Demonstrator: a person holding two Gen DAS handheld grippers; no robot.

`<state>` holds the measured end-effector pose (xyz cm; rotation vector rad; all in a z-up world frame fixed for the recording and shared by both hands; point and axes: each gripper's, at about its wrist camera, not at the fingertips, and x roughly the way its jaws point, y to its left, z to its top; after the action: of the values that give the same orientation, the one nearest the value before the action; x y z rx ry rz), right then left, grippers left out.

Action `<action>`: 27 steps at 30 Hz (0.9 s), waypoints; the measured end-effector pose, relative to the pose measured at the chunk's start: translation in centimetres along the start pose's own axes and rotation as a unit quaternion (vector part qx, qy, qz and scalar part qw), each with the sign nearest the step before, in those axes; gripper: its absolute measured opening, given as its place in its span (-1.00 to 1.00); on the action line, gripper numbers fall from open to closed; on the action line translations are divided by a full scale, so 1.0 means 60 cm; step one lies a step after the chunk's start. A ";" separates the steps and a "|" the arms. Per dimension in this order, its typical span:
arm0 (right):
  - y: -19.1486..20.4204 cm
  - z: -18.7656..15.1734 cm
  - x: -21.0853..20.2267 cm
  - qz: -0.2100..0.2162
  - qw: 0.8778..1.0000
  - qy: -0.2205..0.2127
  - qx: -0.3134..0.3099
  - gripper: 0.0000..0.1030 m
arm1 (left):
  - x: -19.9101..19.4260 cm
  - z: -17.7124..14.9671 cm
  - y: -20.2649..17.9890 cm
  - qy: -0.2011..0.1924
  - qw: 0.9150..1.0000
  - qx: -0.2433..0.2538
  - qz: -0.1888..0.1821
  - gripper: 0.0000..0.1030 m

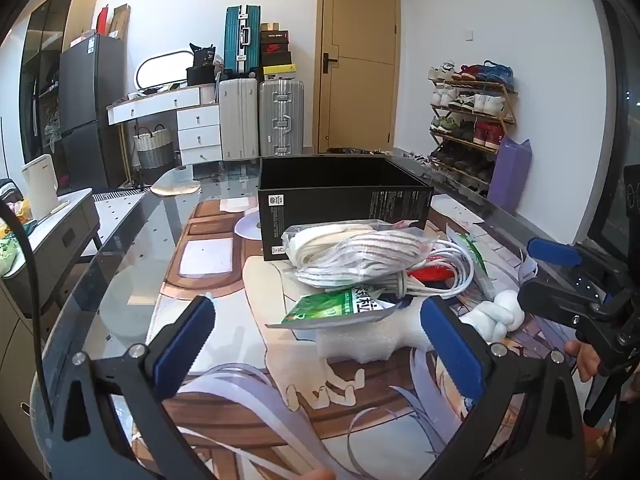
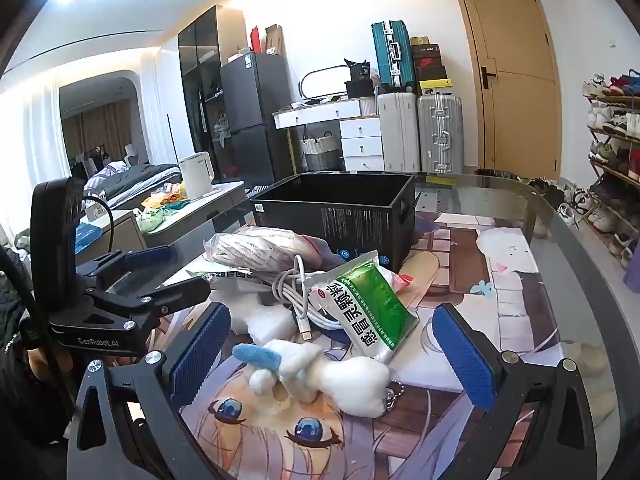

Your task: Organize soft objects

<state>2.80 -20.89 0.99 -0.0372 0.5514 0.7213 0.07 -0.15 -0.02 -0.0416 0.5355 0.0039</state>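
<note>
Glass table (image 1: 132, 248), printed anime mat (image 1: 248, 392) on it, black box (image 1: 344, 204), soft clutter on mat

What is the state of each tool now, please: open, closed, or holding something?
Left tool: open, holding nothing; the green packet lies ahead of it.
Right tool: open, holding nothing; the white plush toy lies between its fingers, ungripped.

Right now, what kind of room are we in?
Probably a small studio flat: there's a bed at the back, a fridge, stacked suitcases and a shoe rack by the door.
</note>
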 end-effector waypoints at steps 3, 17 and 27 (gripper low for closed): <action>0.000 0.000 0.004 0.003 1.000 0.013 0.004 0.99 | 0.002 0.001 0.003 -0.002 1.000 -0.008 -0.006 1.00; 0.007 -0.005 0.004 0.001 1.000 0.012 -0.002 0.99 | 0.002 -0.005 0.006 0.001 1.000 -0.009 -0.007 1.00; 0.010 -0.006 0.000 -0.002 1.000 0.010 -0.003 0.99 | 0.004 -0.006 0.005 0.002 1.000 -0.009 -0.008 1.00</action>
<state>2.25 -20.50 0.77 -0.0501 0.5679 0.7192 0.10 0.16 -0.47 -0.0640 0.5388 -0.0065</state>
